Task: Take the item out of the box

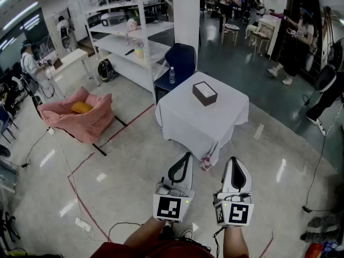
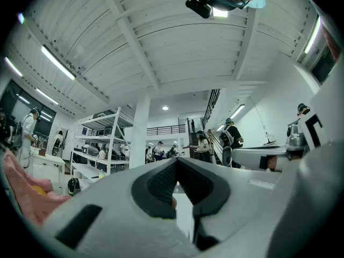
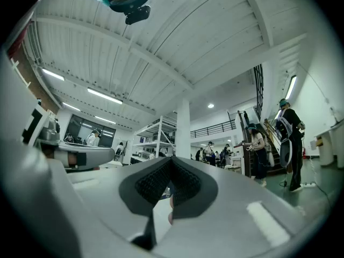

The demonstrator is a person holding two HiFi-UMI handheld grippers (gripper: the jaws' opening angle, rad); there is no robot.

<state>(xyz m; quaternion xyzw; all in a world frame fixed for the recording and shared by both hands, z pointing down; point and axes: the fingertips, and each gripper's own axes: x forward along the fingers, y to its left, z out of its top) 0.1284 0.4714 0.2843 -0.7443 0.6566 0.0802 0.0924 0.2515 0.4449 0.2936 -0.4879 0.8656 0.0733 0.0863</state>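
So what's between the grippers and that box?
Head view: a strip of floor with a small pinkish thing, then the white cloth up to the box.

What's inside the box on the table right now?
The dark box sits on the white-draped table. Only a pale rectangle shows on its top; whether that is lid or contents cannot be told.

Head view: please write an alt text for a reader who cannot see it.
The left gripper and right gripper, both shut and empty, point toward a white-clothed table with a dark box on it, some way ahead. Shelves, a pink armchair and people stand around.
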